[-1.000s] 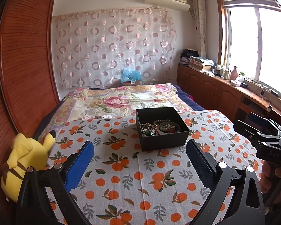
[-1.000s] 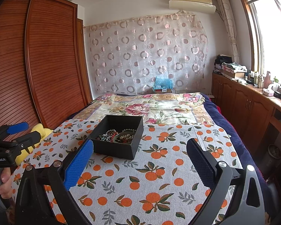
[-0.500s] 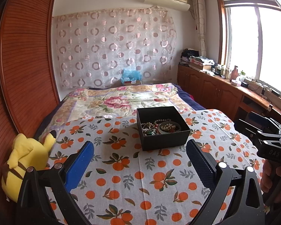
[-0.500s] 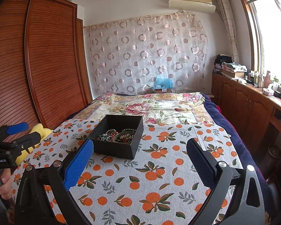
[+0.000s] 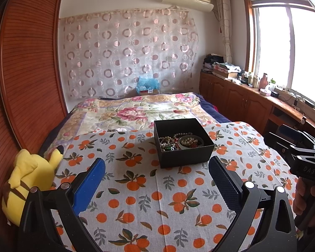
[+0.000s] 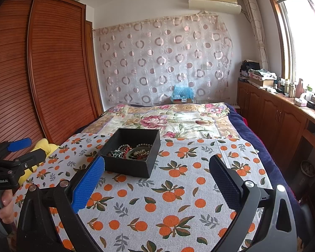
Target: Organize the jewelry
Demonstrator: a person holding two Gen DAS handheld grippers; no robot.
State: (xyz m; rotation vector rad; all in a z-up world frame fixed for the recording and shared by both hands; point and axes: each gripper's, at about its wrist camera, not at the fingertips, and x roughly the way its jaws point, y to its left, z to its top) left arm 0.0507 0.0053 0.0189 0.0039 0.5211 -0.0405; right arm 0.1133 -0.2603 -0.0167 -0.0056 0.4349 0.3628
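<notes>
Orange-print cloth (image 5: 157, 199) covers the bed; black box (image 5: 185, 157) sits on it, upright, with a tangle of beads and bracelets (image 5: 179, 141) inside. I've got the left gripper (image 5: 157, 180) and right gripper (image 6: 157, 180) both hovering short of the box, fingers spread wide, holding nothing. Yellow plush toy (image 5: 29, 178) lies at the cloth's left edge.

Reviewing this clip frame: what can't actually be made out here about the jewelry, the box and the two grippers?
- Jewelry in the black box: a tangle too small to count or sort, both views.
- Box floor nearest the camera: hidden by its front wall, both views.
- Yellow plush toy: mostly covered by the left gripper, right wrist view.
- Right gripper: cut off by the frame edge, left wrist view.
</notes>
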